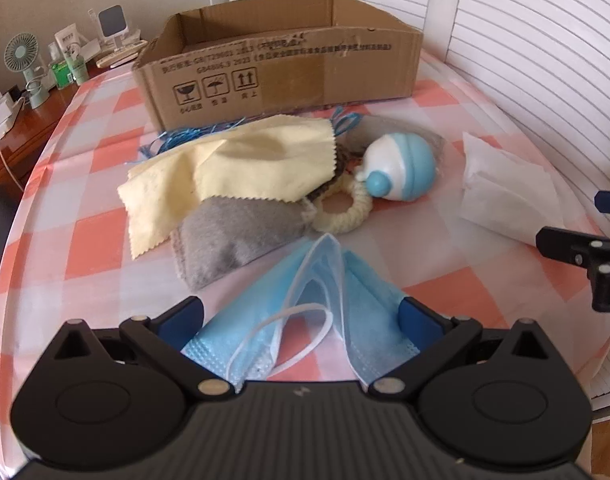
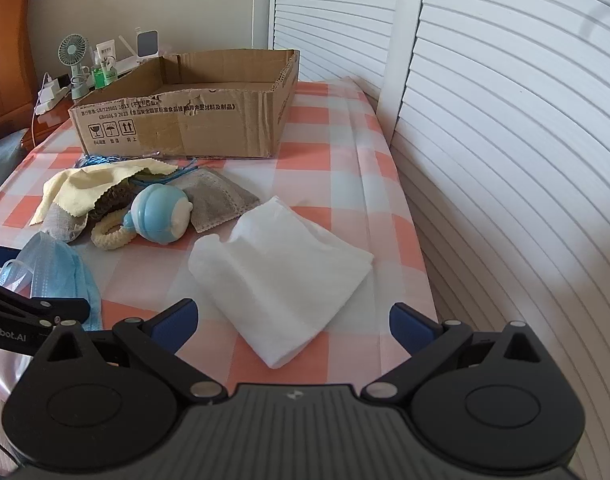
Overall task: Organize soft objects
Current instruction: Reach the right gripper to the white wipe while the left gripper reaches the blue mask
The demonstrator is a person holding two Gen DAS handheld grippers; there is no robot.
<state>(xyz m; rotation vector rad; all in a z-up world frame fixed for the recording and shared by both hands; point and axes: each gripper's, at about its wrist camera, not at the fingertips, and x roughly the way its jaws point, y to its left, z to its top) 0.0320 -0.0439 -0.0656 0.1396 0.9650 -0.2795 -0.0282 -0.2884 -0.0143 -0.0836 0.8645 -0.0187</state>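
Observation:
A blue face mask (image 1: 305, 312) lies crumpled between the open fingers of my left gripper (image 1: 301, 316); it also shows in the right wrist view (image 2: 61, 272). My right gripper (image 2: 293, 320) is open around the near end of a folded white cloth (image 2: 281, 272), which also shows in the left wrist view (image 1: 505, 196). Behind lie a yellow cloth (image 1: 225, 168), a grey felt pouch (image 1: 233, 240), a cream knitted ring (image 1: 341, 208), a blue and white ball toy (image 1: 401, 168) and blue string (image 1: 177, 136). An open cardboard box (image 1: 281, 76) stands at the back.
The checked pink tablecloth (image 2: 329, 152) covers the table. White louvred doors (image 2: 505, 140) stand close on the right. A side table at the back left holds a small fan (image 1: 25, 64), bottles and chargers. The right gripper's fingers (image 1: 565, 244) show at the left wrist view's right edge.

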